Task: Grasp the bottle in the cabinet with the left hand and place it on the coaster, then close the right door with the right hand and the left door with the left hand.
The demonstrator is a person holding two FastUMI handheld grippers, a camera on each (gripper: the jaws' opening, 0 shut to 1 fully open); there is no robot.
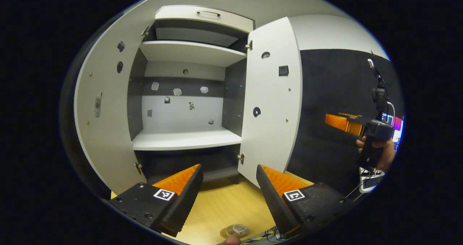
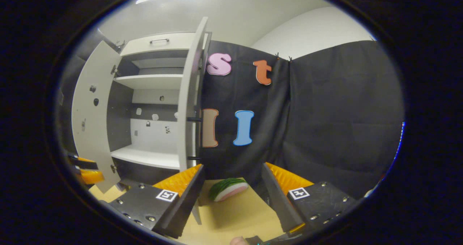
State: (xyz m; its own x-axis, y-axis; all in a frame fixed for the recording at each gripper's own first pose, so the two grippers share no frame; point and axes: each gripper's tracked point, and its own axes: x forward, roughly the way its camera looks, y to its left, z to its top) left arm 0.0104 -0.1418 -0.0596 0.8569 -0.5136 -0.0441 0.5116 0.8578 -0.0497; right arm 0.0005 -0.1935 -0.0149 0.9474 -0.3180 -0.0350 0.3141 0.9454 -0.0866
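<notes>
The cabinet [image 1: 188,93] stands with both doors swung wide and its shelves bare. The bottle [image 1: 237,230] seems already to sit on the coaster, low between the left gripper [image 1: 228,187] jaws, which stand apart and empty; only its top shows, so I can't be sure of the seating.

The right door [image 2: 190,104] comes next, I judge. It stands edge-on just left of the right gripper [image 2: 231,187], whose jaws are also apart with nothing between them. Best to bring a finger against the door's outer face near its free edge and push steadily, avoiding the watermelon slice toy [image 2: 228,188] on the desk [image 2: 235,216] ahead.
</notes>
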